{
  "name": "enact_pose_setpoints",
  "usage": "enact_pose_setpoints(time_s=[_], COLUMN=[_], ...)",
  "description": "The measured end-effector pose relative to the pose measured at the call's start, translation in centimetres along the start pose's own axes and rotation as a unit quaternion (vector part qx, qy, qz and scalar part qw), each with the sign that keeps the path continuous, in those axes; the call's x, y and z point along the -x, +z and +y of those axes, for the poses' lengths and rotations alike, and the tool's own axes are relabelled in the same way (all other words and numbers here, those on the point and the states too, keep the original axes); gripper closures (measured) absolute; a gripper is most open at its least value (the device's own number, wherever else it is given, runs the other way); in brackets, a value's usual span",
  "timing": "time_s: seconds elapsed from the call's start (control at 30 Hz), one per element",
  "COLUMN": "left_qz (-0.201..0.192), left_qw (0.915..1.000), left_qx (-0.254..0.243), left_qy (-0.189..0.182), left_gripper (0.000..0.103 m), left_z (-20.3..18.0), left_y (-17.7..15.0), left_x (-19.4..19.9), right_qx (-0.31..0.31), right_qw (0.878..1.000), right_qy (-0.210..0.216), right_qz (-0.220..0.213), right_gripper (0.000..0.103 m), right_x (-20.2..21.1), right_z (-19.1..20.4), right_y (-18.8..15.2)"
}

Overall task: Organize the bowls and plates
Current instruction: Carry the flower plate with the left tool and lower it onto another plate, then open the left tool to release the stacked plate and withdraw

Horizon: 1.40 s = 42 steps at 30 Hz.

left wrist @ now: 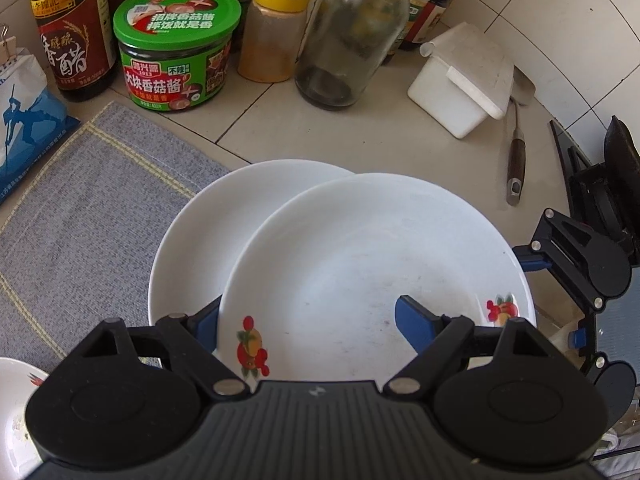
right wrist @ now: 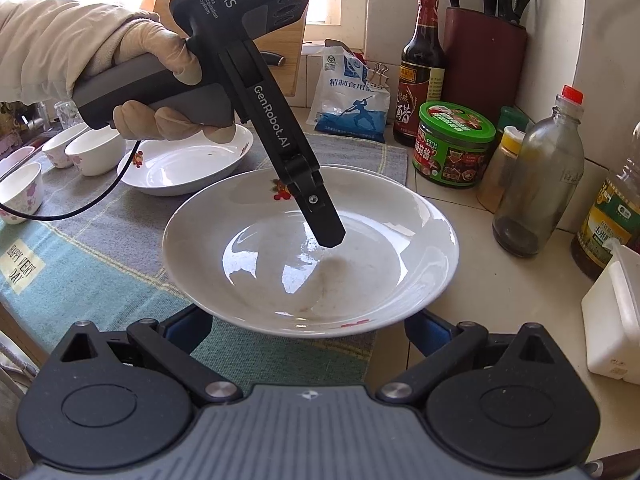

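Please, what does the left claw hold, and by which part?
The left claw holds the upper plate by its near rim, one finger inside, one underneath.

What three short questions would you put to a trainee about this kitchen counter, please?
1. True or false: the green-lidded jar stands on the bare tiles, off the cloth mat.
2. What is printed on the rim of the front plate? A) fruit B) blue stripes C) nothing
3. Which claw has a finger over that plate's inside?

Key: 1 true; 2 A; 3 the left claw.
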<state>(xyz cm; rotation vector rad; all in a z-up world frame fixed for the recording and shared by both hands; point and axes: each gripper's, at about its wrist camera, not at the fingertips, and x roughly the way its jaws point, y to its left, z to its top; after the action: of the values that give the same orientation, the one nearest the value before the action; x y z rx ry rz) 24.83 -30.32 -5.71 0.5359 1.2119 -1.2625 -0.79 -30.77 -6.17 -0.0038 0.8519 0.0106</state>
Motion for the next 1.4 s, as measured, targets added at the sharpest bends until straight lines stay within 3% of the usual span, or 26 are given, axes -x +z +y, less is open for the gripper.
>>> enact_pose_setpoints(time_s=[1.4], left_qz=[0.011], left_qw=[0.9989], left_qx=[-0.015], left_qy=[0.044], left_gripper=[0.012], left_z=[0.2], left_y=[1.9], left_x=[-2.0], right_qx=[-0.013], right_qw=[1.0], right_qy=[-0.003], right_qz=[-0.022], right_gripper=[0.0], right_x=[0.3], right_z=[-0.3], right_y=[0.0])
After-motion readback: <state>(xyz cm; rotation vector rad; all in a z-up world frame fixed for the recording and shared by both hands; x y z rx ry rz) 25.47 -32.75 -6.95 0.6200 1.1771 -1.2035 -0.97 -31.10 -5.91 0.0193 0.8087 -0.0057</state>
